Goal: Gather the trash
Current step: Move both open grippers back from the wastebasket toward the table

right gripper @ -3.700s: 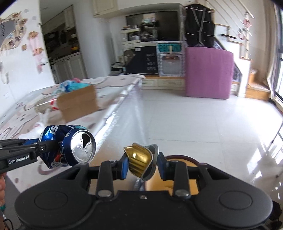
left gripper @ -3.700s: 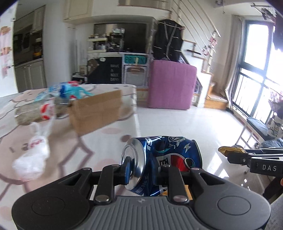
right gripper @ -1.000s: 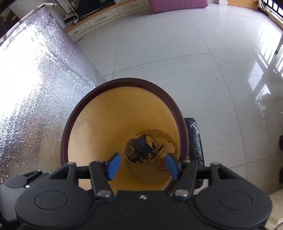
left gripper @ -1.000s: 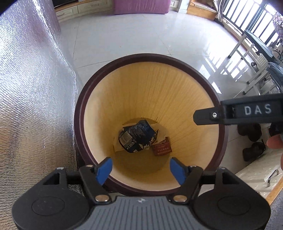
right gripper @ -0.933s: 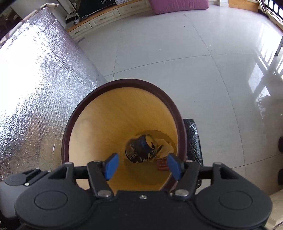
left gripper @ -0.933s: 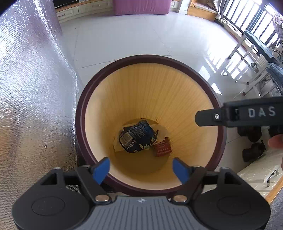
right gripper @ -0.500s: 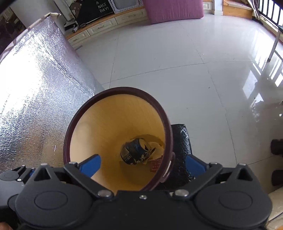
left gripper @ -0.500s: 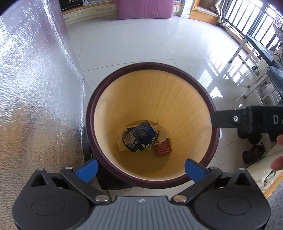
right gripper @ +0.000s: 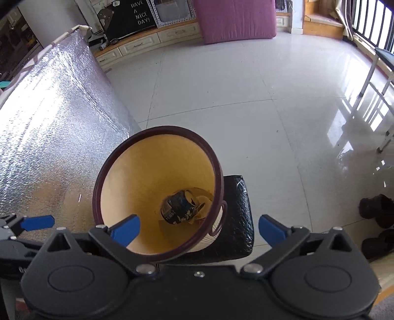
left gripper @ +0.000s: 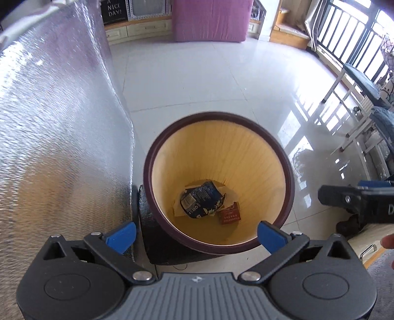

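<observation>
A round waste bin point(left gripper: 287, 177) with a dark maroon rim and tan inside stands on the floor below both grippers. At its bottom lie the crushed blue can point(left gripper: 200, 203) and a small red packet point(left gripper: 229, 216). In the right wrist view the same bin point(right gripper: 219, 182) shows the can point(right gripper: 178, 209) inside. My left gripper point(left gripper: 195, 235) hangs above the bin's near rim, wide open and empty. My right gripper point(right gripper: 199, 230) is also wide open and empty above the bin. The right gripper's black finger point(left gripper: 344, 198) enters the left wrist view at the right edge.
A silver foil-covered table side point(left gripper: 56, 137) rises close on the left of the bin. A black bag point(right gripper: 237, 219) lies against the bin's base. Dark shoes point(right gripper: 376, 209) sit on the floor at the right. A pink cushion block point(left gripper: 209, 19) and low cabinets stand far back.
Both grippers' jaws have spread from partly open to fully wide, and both have risen away from the bin, which now looks smaller. The can rests at the bottom.
</observation>
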`<move>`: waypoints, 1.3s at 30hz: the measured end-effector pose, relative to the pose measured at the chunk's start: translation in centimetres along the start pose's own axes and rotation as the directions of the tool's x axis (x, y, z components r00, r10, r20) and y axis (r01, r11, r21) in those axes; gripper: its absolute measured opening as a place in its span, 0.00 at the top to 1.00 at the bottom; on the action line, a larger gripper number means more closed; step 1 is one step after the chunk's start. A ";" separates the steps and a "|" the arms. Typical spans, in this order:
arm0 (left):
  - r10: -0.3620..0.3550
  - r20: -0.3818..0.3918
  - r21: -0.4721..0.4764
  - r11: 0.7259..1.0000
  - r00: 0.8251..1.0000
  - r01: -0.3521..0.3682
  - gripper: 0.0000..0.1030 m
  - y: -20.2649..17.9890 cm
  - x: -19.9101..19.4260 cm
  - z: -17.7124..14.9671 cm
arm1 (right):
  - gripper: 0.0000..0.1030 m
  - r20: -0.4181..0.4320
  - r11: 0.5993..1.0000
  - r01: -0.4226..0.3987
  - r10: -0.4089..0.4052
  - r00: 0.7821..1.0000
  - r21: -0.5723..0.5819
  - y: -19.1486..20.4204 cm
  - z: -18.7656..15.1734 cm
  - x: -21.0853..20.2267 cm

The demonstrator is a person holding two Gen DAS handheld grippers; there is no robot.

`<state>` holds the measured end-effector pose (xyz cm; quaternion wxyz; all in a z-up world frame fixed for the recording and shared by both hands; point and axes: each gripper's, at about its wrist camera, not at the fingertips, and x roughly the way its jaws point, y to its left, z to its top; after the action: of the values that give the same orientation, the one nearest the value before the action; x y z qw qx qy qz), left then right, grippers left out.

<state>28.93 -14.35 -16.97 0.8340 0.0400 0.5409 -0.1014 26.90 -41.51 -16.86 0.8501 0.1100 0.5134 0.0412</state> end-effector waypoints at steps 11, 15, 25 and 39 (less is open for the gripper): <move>0.004 0.082 0.001 1.000 0.997 -0.004 0.00 0.2 -5.7 -0.8 | 0.00 0.070 0.999 0.043 -0.041 0.997 -0.029 1.1 -2.3 -5.5; -0.006 0.113 0.004 1.000 0.994 0.006 0.00 0.5 -7.6 -1.4 | 0.00 0.093 0.998 0.055 -0.052 0.994 -0.033 1.6 -3.1 -7.0; -0.039 0.197 0.030 0.999 0.980 0.034 0.00 1.1 -12.6 -3.1 | 0.00 0.192 0.995 0.076 -0.063 0.979 -0.061 3.5 -4.9 -12.0; -0.048 0.374 -0.012 0.998 0.926 0.057 0.00 4.9 -21.3 -5.7 | 0.00 0.311 0.994 0.054 -0.023 0.950 -0.093 8.0 -5.8 -17.3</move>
<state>16.51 -5.87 -0.14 0.9190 -0.0042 0.3746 -0.1232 13.99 -36.07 -2.64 0.9251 0.0624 0.3733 0.0327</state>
